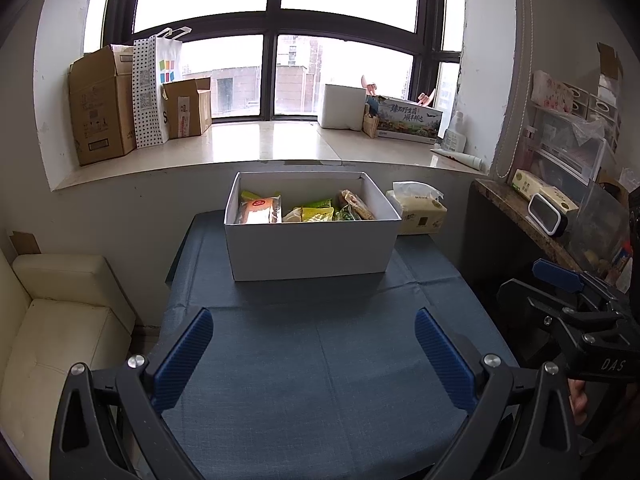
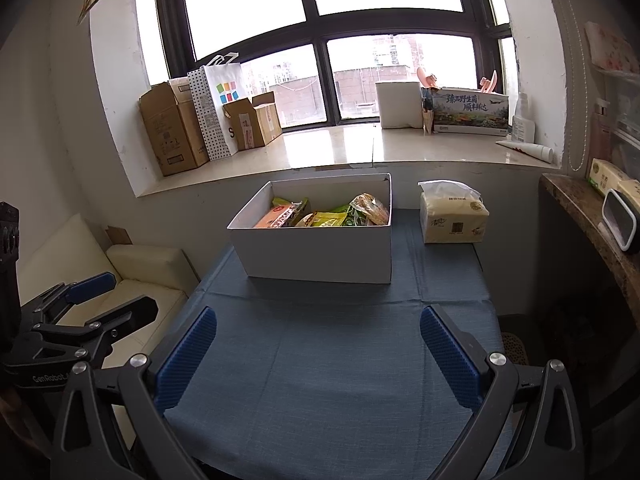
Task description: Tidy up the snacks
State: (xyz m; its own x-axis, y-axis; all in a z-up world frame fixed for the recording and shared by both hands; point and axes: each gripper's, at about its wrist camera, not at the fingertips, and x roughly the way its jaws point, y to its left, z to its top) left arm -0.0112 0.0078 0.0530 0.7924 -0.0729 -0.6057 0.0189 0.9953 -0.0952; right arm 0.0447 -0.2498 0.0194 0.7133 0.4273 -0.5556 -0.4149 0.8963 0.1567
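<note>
With both the left gripper (image 1: 313, 354) and right gripper (image 2: 318, 354) open and empty over the bench (image 1: 320, 380), the snacks (image 1: 308, 210) lie in the box (image 1: 308, 254); approach from above, clearing its rim.

A tissue pack (image 2: 454, 218) sat at the far right corner of the blue-clothed desk (image 2: 340, 368). On the windowsill (image 1: 256, 146) stood cardboard boxes (image 1: 102, 108), a dotted paper bag (image 1: 154, 88) and a white box (image 1: 340, 106) (a printed carton (image 1: 408, 120) beside it). A cream sofa (image 1: 60, 312) lay left.
</note>
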